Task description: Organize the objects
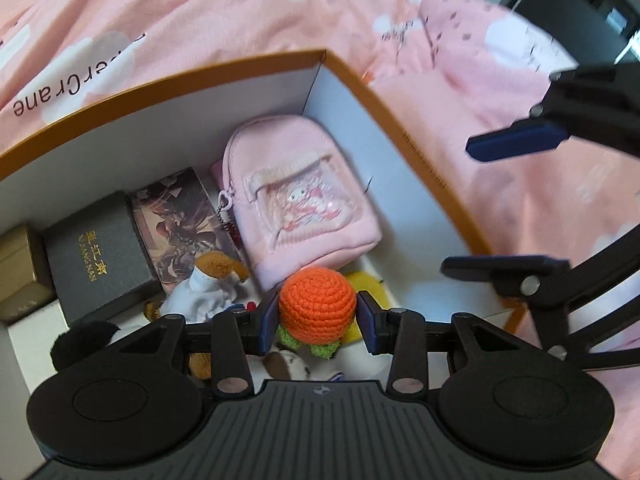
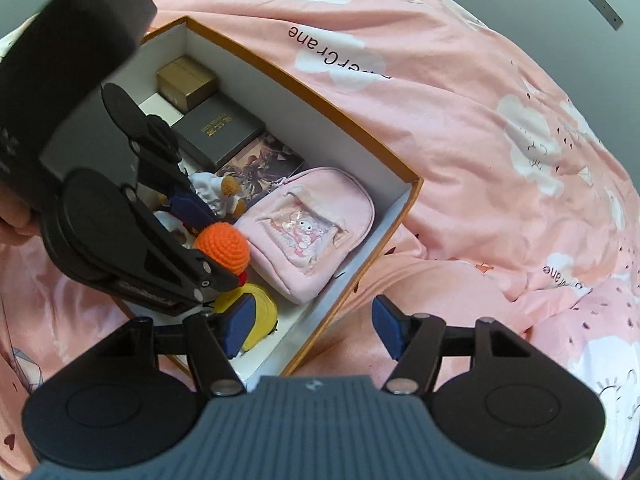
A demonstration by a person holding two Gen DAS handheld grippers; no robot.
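Pinching a round orange crocheted toy with a green knitted base [image 1: 318,300], the left gripper [image 1: 318,320] hangs over the open white cardboard box with an orange rim [image 1: 256,92]; its blue-padded fingers [image 1: 269,322] press on the toy's two sides. Below the toy, inside the box, lie a pink fabric mini backpack with a cartoon pocket [image 1: 304,196], a dark grey gift box with gold lettering [image 1: 96,252], a picture-printed card box [image 1: 176,228], a small gold box [image 1: 18,272], a brown plush in white cloth [image 1: 212,276] and a yellow soft toy [image 2: 260,316]. The box rests on a bed under a pink quilt with white clouds [image 1: 200,12]. The right gripper [image 2: 314,326] hovers at the box's near end, fingers [image 2: 386,326] spread with nothing between them.
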